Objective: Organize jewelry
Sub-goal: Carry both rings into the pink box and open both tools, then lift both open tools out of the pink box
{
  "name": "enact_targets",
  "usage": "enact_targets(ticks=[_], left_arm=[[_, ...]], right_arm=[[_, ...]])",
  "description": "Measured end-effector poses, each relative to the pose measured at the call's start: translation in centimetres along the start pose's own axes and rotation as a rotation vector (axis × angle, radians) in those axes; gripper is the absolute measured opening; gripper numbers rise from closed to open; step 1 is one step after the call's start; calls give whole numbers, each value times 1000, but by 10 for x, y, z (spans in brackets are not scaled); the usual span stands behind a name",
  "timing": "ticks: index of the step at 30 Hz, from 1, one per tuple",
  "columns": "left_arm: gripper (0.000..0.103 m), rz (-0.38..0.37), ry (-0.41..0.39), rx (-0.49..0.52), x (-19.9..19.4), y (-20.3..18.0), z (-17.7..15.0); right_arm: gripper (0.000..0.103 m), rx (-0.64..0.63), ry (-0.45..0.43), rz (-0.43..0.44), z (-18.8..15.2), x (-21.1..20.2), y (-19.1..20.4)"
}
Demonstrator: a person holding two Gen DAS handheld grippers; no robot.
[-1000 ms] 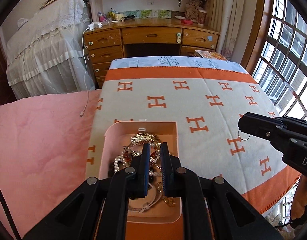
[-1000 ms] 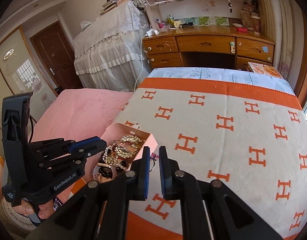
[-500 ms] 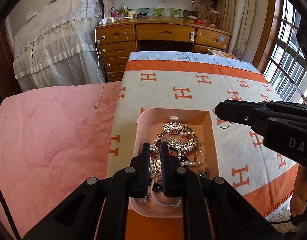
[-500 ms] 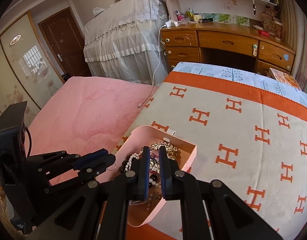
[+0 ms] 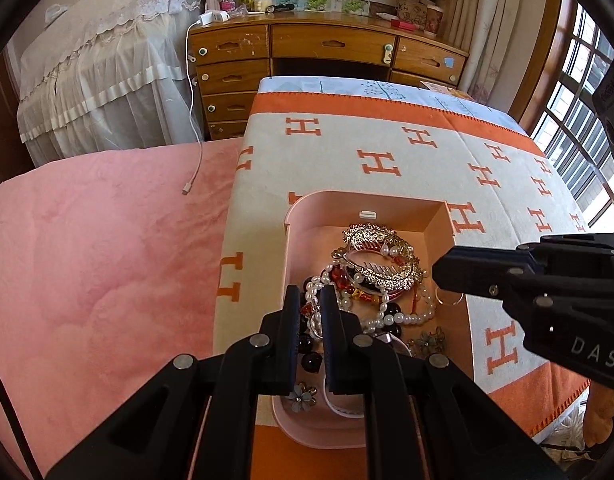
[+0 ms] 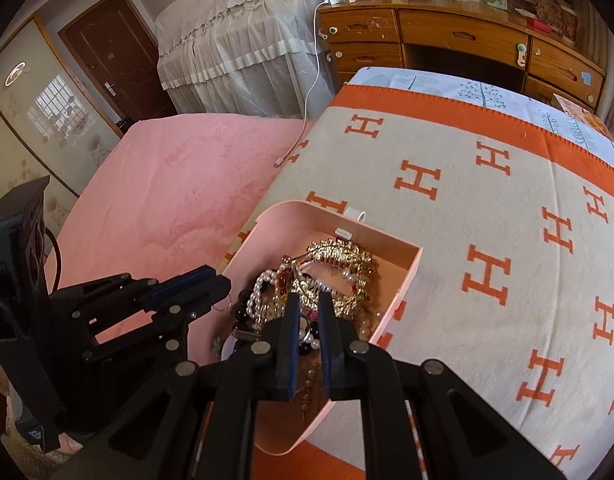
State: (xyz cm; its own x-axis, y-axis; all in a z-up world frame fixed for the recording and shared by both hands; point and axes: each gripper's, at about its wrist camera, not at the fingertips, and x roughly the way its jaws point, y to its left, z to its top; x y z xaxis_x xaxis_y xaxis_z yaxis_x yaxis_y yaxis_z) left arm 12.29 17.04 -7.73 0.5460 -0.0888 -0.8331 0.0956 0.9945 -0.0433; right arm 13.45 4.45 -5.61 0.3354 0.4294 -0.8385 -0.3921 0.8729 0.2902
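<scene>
An open pink box [image 5: 371,198] [image 6: 291,206] on the bed holds a tangle of jewelry: a gold hair comb [image 5: 383,256] [image 6: 339,256], pearl strands [image 5: 387,316] [image 6: 259,288] and dark beads. My left gripper [image 5: 311,294] [image 6: 223,284] hangs over the box's left side, shut, and a thin hoop [image 6: 223,305] dangles from its tip. Over the right side, my right gripper [image 6: 309,300] [image 5: 437,276] is shut as well, with a thin gold hoop [image 5: 449,299] hanging at its tip. Both tips are just above the pile.
The box rests on a cream blanket with orange H marks [image 5: 387,160]. A pink bedspread [image 5: 107,260] lies to the left, with a white charging cable [image 5: 193,160] on it. Beyond the bed stand a wooden desk with drawers [image 5: 331,48] and lace-covered furniture [image 5: 107,60]. A window [image 5: 579,120] is at the right.
Both grippers have sunk toward the box. The right gripper swung left from above the blanket to above the box. The box now looks larger and more central in both views.
</scene>
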Motion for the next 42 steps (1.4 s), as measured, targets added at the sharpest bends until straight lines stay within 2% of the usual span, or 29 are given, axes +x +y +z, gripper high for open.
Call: enact_targets(ticks=[5,7,11,12,13,15,21,25,29,31,36,39,42], left_arm=[[9,-2,11,15,2,-5,-2],[19,7,17,21,3,-8,-3],[29,9,21,28,3,-13,-5],[39,9,20,27,3,-14,-5],[55,10,15,28,1,-14,-5],[68,29,-4,31,-3,-16,-6],[69,42,-10,40,-10,-22,-7],[79,56,-12,46,-15,-29,-11],[85,62,-28,57,-23,-39,-14],[89,66,-39,66,-28,-46,-17],[92,78,-67,88,-39,-72,-22],[102,112,-78,98,-42,-90,-24],[102,106,-108,121,-47,-109,-26]], right_arm=[[10,3,30,-2,-10,3,-1],[11,23,39,6,-14,4,-6],[12,42,47,5,-20,2,-13],[12,42,45,5,-22,1,-14],[12,42,42,4,-24,-1,-15],[12,43,32,4,-27,-5,-16],[12,52,0,13,-35,-17,-19],[12,58,-24,9,-42,-26,-20],[12,75,-50,-10,-55,-36,-28],[12,86,-62,-21,-62,-41,-34],[12,116,-105,-58,-81,-59,-51],[12,145,-134,-67,-91,-72,-62],[12,165,-170,-88,-101,-86,-70]])
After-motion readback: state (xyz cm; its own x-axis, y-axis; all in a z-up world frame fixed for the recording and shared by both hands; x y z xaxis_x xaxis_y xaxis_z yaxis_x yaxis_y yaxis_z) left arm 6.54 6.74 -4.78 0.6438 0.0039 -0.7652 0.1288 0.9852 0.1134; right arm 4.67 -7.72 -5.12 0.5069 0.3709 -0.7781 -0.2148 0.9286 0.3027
